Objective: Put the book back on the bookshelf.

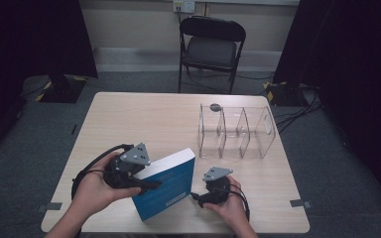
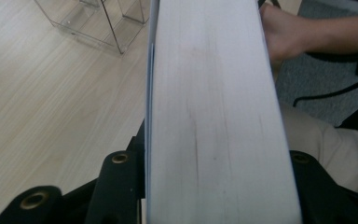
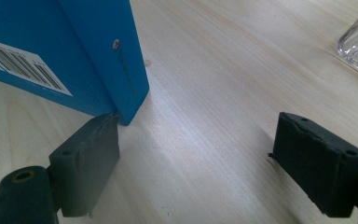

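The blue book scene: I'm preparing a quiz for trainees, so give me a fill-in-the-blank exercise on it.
1. The left tongs are shut on the ____ book.
2. The right tongs are ____, with nothing between them.
3. The clear organizer on the table has ____ compartments.
4. Beyond the table stands a black folding ____.

Missing words: blue; open; three; chair

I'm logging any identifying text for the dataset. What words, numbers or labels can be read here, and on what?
None can be read.
Blue book: barcode label on its cover, digits too blurred.
Book spine: small logo and faint lettering, too blurred.
Clear organiser: no text.
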